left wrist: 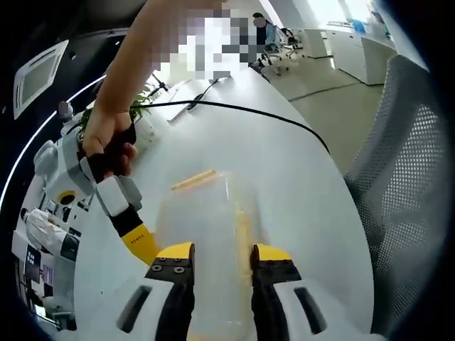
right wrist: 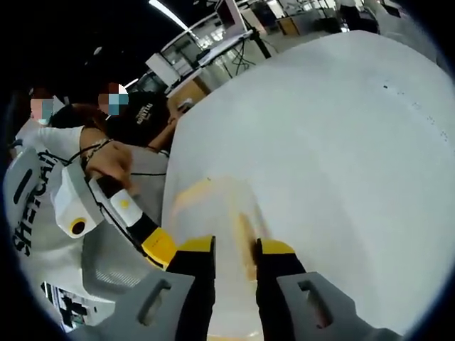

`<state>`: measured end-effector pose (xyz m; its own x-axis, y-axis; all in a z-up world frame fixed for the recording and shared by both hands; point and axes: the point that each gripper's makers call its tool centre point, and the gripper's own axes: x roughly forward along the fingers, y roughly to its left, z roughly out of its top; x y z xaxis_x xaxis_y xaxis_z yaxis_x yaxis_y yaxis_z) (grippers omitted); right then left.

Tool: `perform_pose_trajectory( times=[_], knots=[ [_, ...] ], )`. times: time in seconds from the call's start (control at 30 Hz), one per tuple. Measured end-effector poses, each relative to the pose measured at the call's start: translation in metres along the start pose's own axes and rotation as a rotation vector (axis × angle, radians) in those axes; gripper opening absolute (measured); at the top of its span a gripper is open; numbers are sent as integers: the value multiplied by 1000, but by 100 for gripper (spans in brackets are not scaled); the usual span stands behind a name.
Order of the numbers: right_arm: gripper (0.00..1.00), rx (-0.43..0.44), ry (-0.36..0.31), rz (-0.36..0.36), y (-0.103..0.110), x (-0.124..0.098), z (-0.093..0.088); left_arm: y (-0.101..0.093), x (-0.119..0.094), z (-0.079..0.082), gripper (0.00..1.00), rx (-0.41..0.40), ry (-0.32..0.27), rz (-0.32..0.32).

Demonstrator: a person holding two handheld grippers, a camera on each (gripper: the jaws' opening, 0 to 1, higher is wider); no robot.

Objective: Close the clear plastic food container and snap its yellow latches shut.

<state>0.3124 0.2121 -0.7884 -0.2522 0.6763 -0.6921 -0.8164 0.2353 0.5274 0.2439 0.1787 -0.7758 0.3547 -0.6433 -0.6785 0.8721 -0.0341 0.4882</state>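
Observation:
The clear plastic container [left wrist: 206,213] lies on the white table [left wrist: 298,177], blurred, just ahead of my left gripper [left wrist: 224,252]. One yellow latch [left wrist: 193,180] runs along its far edge and another [left wrist: 244,231] lies between my jaws, close to the right one. The left jaws stand a little apart and open over the container. The right gripper [left wrist: 140,241], held by a hand, touches the container's left side. In the right gripper view the container [right wrist: 213,209] sits under my right gripper [right wrist: 234,249], also open, with a yellow latch [right wrist: 246,241] by its right jaw. The left gripper [right wrist: 158,243] is beside it.
A black cable [left wrist: 234,108] crosses the table beyond the container, near a small green plant [left wrist: 142,106]. A mesh chair back [left wrist: 405,185] stands at the right. People [right wrist: 142,114] sit past the table's left edge. The table [right wrist: 341,142] stretches away wide and white.

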Motion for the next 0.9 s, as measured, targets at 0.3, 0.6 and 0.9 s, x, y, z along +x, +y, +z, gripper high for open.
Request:
perform_pose_trajectory(
  times=[0.3, 0.6, 0.9],
  knots=[
    [18, -25, -19, -18, -8, 1, 16, 1, 0, -2, 26, 5, -1, -4],
    [19, -91, -32, -67, 2, 4, 24, 2, -1, -4, 27, 6, -13, -25],
    [35, -146, -72, -142, 3, -1, 20, 1, 0, -6, 36, 39, -1, -38]
  ],
)
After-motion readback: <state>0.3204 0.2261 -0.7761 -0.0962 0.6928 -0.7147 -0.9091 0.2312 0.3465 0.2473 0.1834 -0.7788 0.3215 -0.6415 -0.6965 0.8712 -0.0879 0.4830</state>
